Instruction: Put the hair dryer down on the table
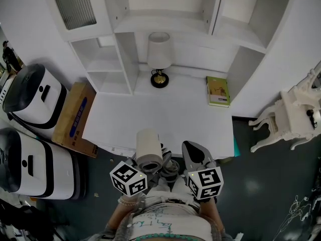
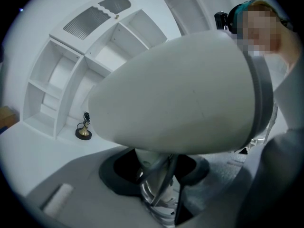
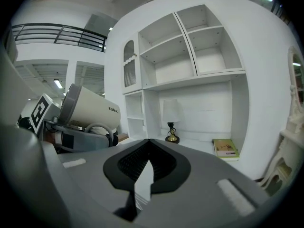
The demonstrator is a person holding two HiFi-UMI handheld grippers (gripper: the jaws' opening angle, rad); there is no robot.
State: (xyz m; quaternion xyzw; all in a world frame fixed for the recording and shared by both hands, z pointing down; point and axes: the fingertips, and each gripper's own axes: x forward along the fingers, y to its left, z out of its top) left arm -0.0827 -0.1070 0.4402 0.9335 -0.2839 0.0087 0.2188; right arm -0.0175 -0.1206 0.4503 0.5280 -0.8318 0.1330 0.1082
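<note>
A cream hair dryer (image 1: 148,147) with a grey rear ring is held upright close to the person's body, just off the near edge of the white table (image 1: 165,119). My left gripper (image 1: 150,170) is shut on its handle; in the left gripper view the barrel (image 2: 180,94) fills most of the frame above the jaws, with the grey cord looped down by the handle. My right gripper (image 1: 194,153) sits beside it on the right, jaws closed together with nothing between them. The right gripper view shows the hair dryer (image 3: 90,109) at its left.
On the table's far side stand a white-shaded lamp (image 1: 159,59) and a green book (image 1: 218,91). White shelving (image 1: 110,64) rises behind. A cardboard box (image 1: 75,118) and two white machines (image 1: 30,94) stand at the left, and a white ornate chair (image 1: 288,117) stands at the right.
</note>
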